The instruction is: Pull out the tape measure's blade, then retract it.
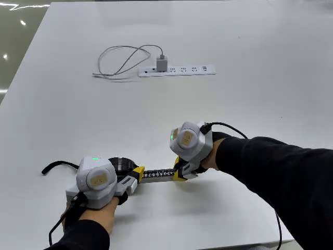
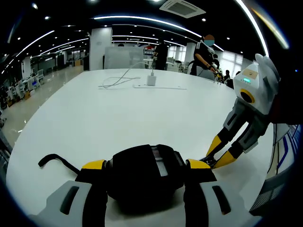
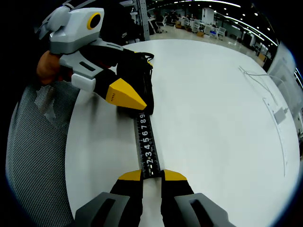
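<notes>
While the left gripper [image 2: 145, 164] is clamped on the black tape-measure case [image 2: 142, 184], the numbered blade [image 3: 146, 142] extending rightward is pinched by the right gripper [image 3: 152, 176].

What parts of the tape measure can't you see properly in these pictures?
- Tip of the blade: right gripper view, buried between the jaws of the right gripper.
- Numbers on the blade: head view, too small to read.
- Sides of the tape measure case: left gripper view, covered by the jaws of the left gripper.
</notes>
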A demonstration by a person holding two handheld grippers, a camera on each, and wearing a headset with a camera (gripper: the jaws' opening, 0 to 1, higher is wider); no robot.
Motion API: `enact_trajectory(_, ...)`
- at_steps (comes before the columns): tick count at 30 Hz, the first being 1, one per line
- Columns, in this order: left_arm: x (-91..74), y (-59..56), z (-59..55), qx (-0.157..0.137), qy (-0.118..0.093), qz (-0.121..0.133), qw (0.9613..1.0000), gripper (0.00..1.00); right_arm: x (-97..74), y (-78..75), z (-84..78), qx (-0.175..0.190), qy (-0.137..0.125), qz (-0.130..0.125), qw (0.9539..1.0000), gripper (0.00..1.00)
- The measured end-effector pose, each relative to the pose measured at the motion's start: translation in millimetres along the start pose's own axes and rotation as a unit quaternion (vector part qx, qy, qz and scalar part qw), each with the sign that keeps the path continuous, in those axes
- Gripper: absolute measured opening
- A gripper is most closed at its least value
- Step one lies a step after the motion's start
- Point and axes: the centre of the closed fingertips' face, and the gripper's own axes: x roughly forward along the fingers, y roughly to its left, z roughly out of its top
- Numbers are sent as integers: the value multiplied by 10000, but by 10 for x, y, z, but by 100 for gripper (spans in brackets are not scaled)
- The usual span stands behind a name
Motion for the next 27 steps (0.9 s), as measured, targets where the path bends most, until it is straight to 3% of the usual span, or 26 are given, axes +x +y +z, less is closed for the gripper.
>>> enact_trajectory(27, 4, 1, 0, -31, 18, 12, 10000, 61, 92, 30, 178, 85, -172, -1, 9998, 10)
